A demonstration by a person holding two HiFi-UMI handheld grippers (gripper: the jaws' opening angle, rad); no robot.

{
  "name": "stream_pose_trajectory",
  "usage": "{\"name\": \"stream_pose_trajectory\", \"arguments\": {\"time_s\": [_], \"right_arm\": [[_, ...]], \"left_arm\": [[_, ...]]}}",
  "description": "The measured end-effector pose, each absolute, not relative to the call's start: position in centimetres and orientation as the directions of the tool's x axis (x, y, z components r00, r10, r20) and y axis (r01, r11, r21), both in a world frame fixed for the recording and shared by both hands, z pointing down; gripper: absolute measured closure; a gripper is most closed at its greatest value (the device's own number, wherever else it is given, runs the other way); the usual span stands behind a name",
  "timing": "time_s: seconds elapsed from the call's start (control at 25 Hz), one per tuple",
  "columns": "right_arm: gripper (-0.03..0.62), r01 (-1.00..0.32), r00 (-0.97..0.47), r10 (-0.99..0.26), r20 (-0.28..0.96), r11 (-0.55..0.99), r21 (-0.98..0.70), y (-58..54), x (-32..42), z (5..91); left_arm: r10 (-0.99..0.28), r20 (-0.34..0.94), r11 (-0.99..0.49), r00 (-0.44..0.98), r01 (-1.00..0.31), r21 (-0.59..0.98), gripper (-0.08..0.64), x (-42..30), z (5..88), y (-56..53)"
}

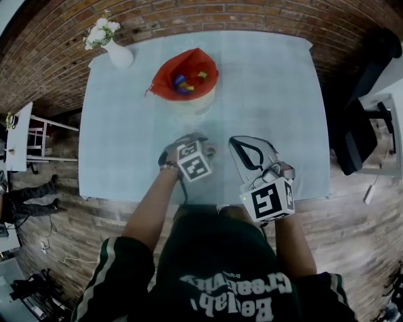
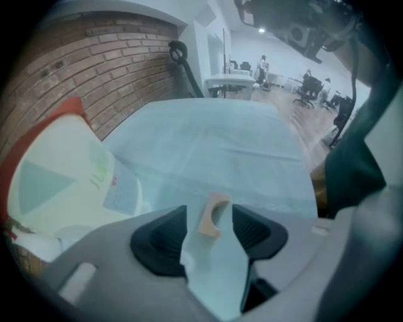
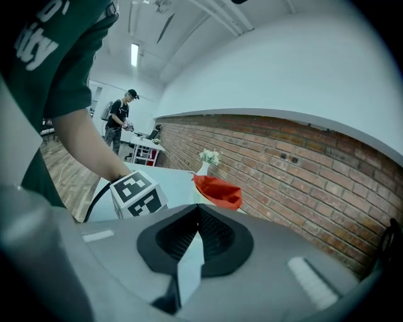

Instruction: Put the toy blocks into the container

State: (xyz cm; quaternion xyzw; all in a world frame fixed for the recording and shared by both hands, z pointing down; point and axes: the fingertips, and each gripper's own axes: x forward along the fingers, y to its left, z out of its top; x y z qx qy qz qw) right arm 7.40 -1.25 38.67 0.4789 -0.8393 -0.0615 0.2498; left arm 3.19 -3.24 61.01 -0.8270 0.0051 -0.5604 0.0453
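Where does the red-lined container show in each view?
Head view: container at top centre of the table.
Left gripper view: far left edge, large and close.
Right gripper view: centre, small and far.
Shared landmark: the brick wall behind it, in all three.

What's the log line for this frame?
left tool open around block on table | right tool shut, empty | container holds blocks
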Motion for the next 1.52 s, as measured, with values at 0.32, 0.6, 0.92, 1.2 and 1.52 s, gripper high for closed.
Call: {"name": "stream_pose_trajectory", "arguments": {"time_s": [0.32, 0.6, 0.92, 1.2, 1.52], "right_arm": [[0.586, -0.79, -0.389, -0.835, 0.389, 0.519, 0.326, -1.8, 8.2, 40.0], [0.586, -0.793, -0.381, -0.834, 0.399, 0.516, 0.322, -2.4, 8.5, 40.7], [0.586, -0.793, -0.382, -0.837, 0.391, 0.514, 0.326, -3.1, 8.7, 40.3], [0.586, -0.789, -0.394, -0.834, 0.387, 0.523, 0.323, -3.0, 8.5, 40.4], [0.586, -0.787, -0.403, -0.843, 0.357, 0.518, 0.334, -2.7, 8.5, 38.9]], "left_arm": [[0.017, 0.955, -0.997, 0.297, 0.081, -0.008, 0.324, 2.0, 64.8, -3.5], [0.077, 0.937, -0.992, 0.34, 0.12, 0.038, 0.411, 2.2, 65.4, -2.7], [0.072, 0.934, -0.994, 0.35, 0.102, 0.039, 0.411, 2.2, 66.1, -2.9], [0.032, 0.933, -0.998, 0.359, 0.057, 0.012, 0.413, 2.1, 65.7, -3.5], [-0.073, 0.898, -0.997, 0.433, -0.054, -0.055, 0.413, 2.6, 60.5, -3.4]]}}
